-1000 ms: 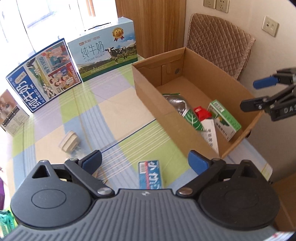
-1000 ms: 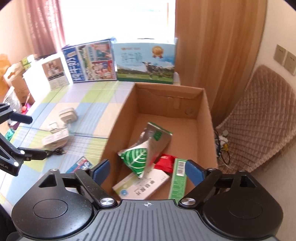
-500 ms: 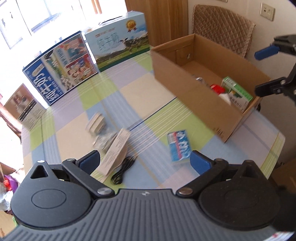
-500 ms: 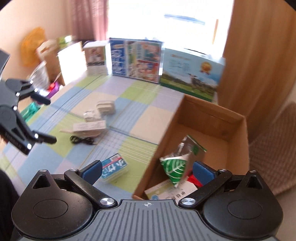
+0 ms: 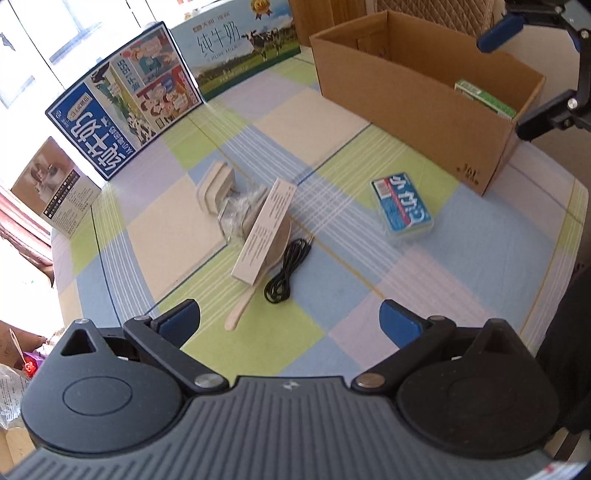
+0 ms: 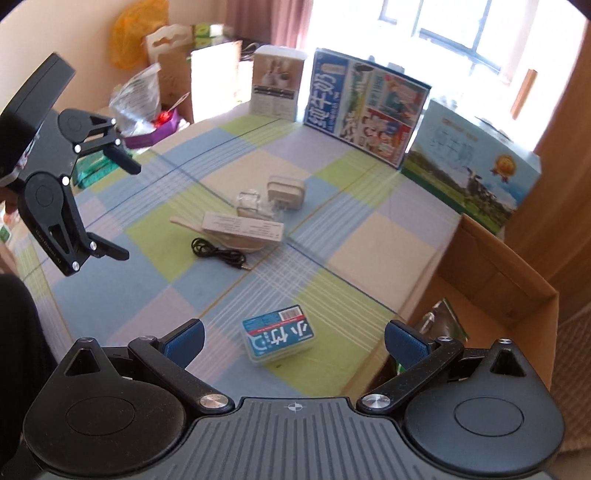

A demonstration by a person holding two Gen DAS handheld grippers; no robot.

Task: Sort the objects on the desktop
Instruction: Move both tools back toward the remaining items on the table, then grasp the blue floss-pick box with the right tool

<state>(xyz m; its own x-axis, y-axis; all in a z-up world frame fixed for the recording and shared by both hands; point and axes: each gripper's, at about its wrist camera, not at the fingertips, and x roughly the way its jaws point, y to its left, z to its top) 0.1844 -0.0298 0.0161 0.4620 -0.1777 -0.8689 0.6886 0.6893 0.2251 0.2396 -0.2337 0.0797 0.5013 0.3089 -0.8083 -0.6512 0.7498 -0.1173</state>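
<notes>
Tongs, left (image 5: 290, 321) and right (image 6: 293, 339), gape empty over the tablecloth (image 5: 424, 288); blue packet (image 6: 277, 334) perhaps tissues.

Daylight entered through a bright, overexposed window (image 6: 436, 26) flanked by a pinkish curtain (image 6: 258, 22). A wooden panel (image 6: 565, 122), possibly a door, stood right. The checked tablecloth (image 5: 461, 258) covered the table.

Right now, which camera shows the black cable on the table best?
The left wrist view: the black cable lies near the centre, its coil and plug end clear beside the wooden spoon. In the right wrist view the same cable is farther off and smaller.
</notes>
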